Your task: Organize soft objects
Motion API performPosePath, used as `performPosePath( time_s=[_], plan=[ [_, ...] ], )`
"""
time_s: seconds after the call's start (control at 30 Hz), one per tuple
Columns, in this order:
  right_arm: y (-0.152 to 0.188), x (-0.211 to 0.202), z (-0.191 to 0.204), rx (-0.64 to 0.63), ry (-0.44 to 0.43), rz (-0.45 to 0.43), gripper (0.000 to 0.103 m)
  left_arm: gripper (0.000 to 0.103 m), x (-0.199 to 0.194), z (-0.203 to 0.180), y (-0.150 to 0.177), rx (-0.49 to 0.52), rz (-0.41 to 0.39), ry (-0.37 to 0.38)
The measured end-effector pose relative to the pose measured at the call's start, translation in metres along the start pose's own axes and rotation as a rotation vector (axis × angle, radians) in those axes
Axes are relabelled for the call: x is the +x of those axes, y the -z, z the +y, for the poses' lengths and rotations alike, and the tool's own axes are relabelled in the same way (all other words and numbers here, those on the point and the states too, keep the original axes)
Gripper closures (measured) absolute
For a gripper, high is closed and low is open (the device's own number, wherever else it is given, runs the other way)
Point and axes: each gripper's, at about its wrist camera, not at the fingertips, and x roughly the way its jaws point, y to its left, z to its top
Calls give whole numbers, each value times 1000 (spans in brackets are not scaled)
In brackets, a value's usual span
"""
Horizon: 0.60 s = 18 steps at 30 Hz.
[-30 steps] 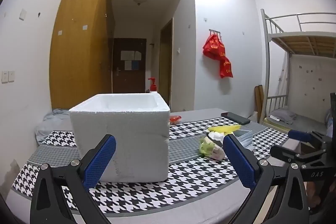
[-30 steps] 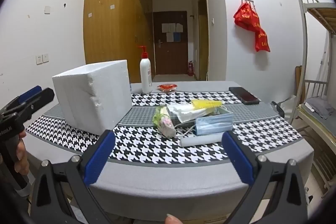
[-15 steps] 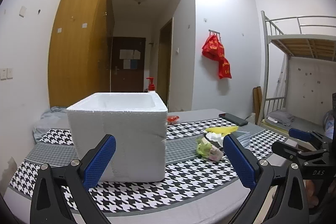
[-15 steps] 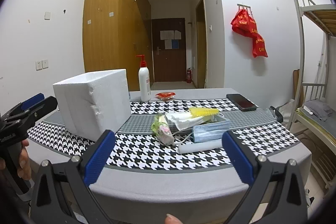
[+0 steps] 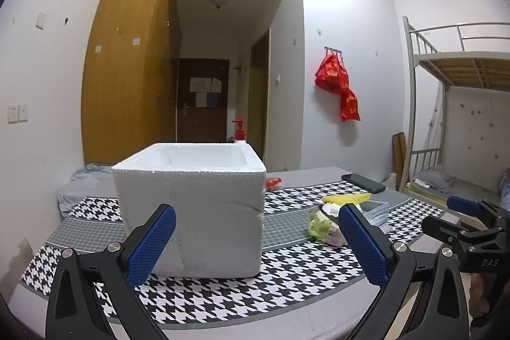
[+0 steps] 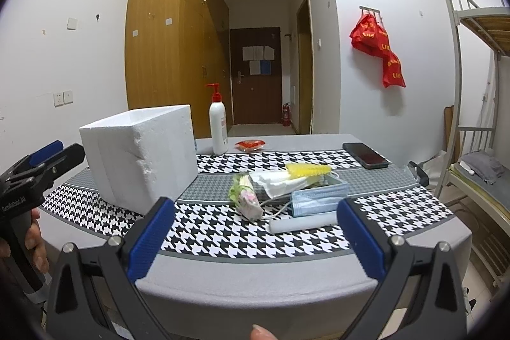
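While both cameras have drifted only slightly, the left gripper [image 5: 256, 239] and right gripper [image 6: 255, 236] stay spread and empty — soft objects [image 6: 280, 188] remain on the bench [image 6: 255, 279] beside the foam box [image 6: 140, 155], nothing sorted yet.

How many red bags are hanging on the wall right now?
2, as far as I can tell: one upper red bag hangs from the hook rack, and a second lower red bag dangles below and right. They overlap, so another could be hidden.
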Motion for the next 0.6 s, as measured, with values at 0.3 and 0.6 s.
performPosePath(
  time_s=[0.3, 0.6],
  plan=[
    [1, 3, -2, 0, 1, 16, 0, 1, 2, 1, -4, -5, 3, 3],
    [1, 4, -3, 18, -5, 19, 0, 1, 4, 1, -2, -8, 9, -1]
  ],
)
